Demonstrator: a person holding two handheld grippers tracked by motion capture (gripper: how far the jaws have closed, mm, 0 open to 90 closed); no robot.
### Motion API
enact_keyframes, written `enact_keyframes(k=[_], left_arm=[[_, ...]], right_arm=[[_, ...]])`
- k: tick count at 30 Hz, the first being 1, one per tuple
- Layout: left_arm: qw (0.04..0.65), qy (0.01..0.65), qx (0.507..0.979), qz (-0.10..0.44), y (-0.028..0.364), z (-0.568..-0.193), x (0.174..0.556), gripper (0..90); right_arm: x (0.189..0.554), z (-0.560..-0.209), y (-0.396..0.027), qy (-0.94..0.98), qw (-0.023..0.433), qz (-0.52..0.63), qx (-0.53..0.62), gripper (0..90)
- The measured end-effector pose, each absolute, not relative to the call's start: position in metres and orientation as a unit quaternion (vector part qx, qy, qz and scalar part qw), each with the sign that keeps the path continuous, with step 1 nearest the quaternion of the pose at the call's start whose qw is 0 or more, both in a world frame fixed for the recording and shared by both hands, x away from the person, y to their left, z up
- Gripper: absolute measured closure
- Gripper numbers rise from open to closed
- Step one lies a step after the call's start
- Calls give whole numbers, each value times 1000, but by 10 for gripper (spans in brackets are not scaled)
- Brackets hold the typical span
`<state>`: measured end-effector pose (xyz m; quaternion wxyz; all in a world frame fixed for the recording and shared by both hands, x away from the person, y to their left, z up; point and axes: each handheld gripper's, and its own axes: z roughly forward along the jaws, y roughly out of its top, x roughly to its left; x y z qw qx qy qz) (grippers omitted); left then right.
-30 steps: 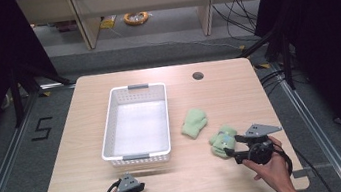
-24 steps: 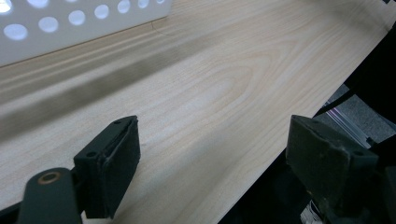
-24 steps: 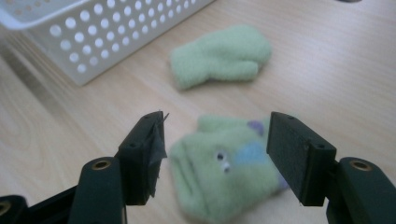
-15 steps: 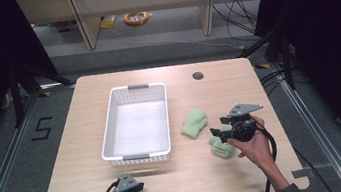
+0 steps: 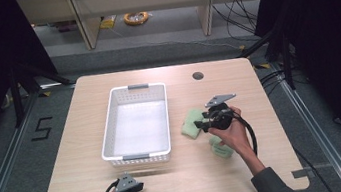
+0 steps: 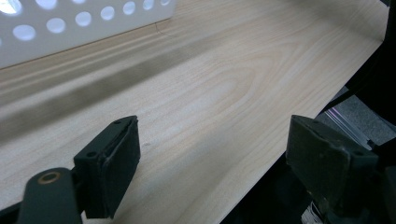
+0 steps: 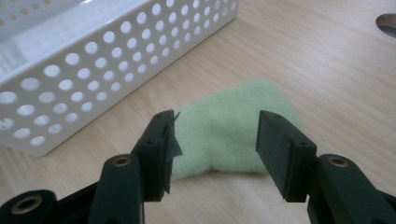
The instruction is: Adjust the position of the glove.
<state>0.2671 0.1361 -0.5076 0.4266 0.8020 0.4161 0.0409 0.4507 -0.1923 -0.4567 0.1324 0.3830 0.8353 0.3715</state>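
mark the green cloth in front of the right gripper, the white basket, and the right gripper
green cloth [image 7: 224, 126], right gripper view, middle of its fuzzy top.
white basket [image 5: 139, 157], high view, near rim handle.
right gripper [image 7: 215, 149], right gripper view, midway between its fingertips.

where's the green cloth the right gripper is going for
In the high view the green cloth lies on the table, right of the white basket, just left of the right gripper.
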Motion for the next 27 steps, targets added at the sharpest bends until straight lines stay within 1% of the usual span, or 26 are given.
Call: enact_keyframes(k=[1,3,5,6,8,11,12,13,15,16,17,19,21,22,23,25,26,27], left_arm=[[436,424,793,40,134,-508,267,173],[425,413,805,38,135,-507,267,173],[424,415,804,40,135,-508,267,173],[425,412,805,38,135,-508,267,173],[433,428,792,34,133,-509,266,173],[434,424,794,37,134,-508,266,173],[425,413,805,37,135,-507,267,173],[425,413,805,37,135,-507,267,173],[423,412,806,36,135,-508,267,173],[423,413,806,35,135,-508,267,173],[433,424,794,35,134,-509,266,173],[429,421,798,36,135,-508,266,173],[425,419,801,39,136,-508,266,173],[434,424,794,37,134,-508,266,173],[434,424,794,37,134,-508,266,173],[426,414,804,36,135,-508,267,173],[430,420,798,35,133,-508,266,173],[430,420,798,35,133,-508,266,173]], right_arm=[[454,-460,-190,836,136,372,379,494],[460,-463,-184,841,129,358,385,506],[463,-466,-182,841,133,361,381,514],[464,-467,-180,843,126,357,382,518],[467,-470,-177,847,131,350,378,524],[472,-471,-175,851,130,337,380,523],[475,-474,-173,850,130,333,386,524],[476,-476,-171,850,130,331,388,525],[477,-476,-170,855,127,320,387,539],[478,-480,-168,857,132,320,382,569],[480,-484,-166,868,127,298,375,581],[481,-488,-165,871,131,295,371,585],[482,-491,-168,871,117,295,376,609],[481,-492,-169,869,110,297,381,647],[481,-492,-169,869,110,297,381,647],[480,-494,-171,863,105,304,390,694],[480,-497,-173,860,109,309,391,741],[480,-497,-173,860,109,309,391,741]])
